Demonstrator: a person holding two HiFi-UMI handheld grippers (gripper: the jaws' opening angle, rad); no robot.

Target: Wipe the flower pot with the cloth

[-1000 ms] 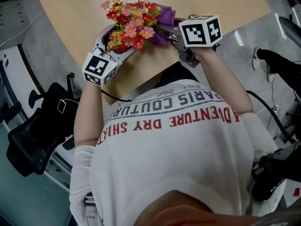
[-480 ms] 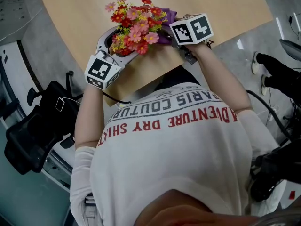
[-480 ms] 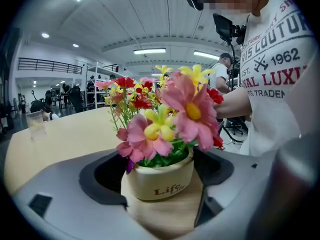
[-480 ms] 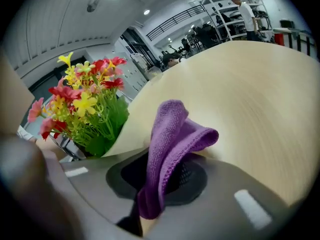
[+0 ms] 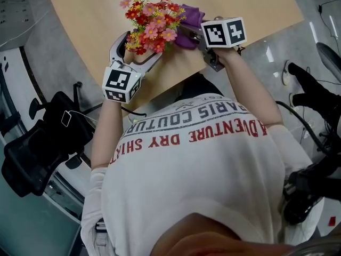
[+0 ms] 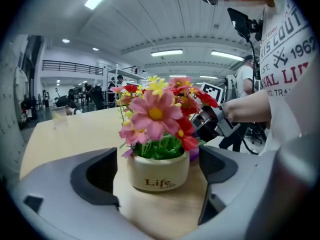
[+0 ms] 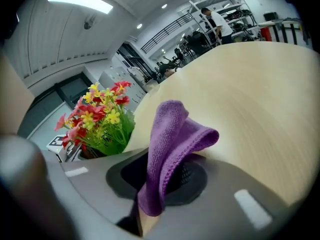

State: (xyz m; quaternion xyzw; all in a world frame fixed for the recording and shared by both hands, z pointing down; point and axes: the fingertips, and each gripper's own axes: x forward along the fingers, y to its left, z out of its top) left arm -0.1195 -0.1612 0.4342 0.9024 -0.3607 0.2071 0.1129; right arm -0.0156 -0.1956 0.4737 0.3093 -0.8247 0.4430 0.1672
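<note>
Wooden worktop carries everything. Left tool has just been opening, its jaws released around the standing flower pot. Right tool is clenched on the purple cloth, near the pot. Mid-wipe; next likely needs the cloth pressed against the pot wall.

The right gripper holds the purple cloth at three o'clock of the flowers on the wooden table.
</note>
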